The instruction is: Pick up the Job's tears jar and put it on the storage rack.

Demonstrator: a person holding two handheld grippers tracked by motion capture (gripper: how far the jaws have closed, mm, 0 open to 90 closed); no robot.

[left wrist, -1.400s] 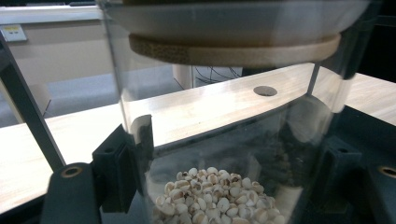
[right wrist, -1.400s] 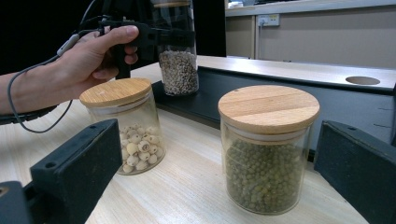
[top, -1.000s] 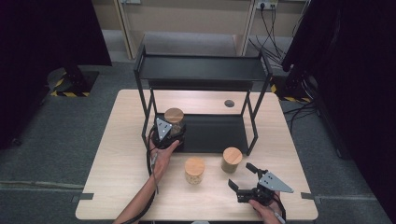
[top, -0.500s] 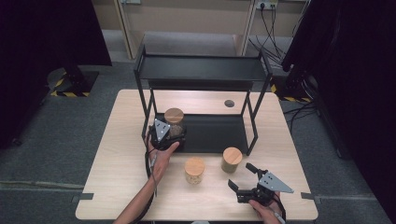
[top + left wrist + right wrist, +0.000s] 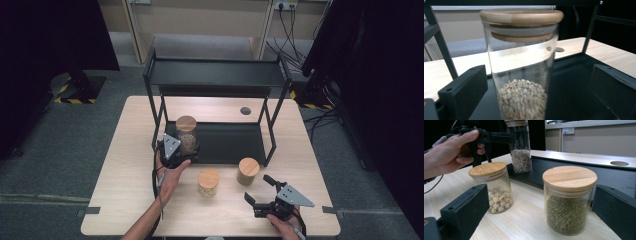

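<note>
**Three lidded jars, two grippers, one rack**

Three glass jars with wooden lids: tall grain jar on black rack's bottom tray, left end, between left gripper pads just spread wide, untouched; lotus-seed jar and mung-bean jar near tabletop's front edge. Right gripper agape, empty. Pale wooden table, grey carpet.

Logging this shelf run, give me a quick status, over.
Left gripper jaws just opened, clear of the tall jar standing on the rack's lower shelf. Right gripper open, facing the green-bean jar. Nothing in the way.
</note>
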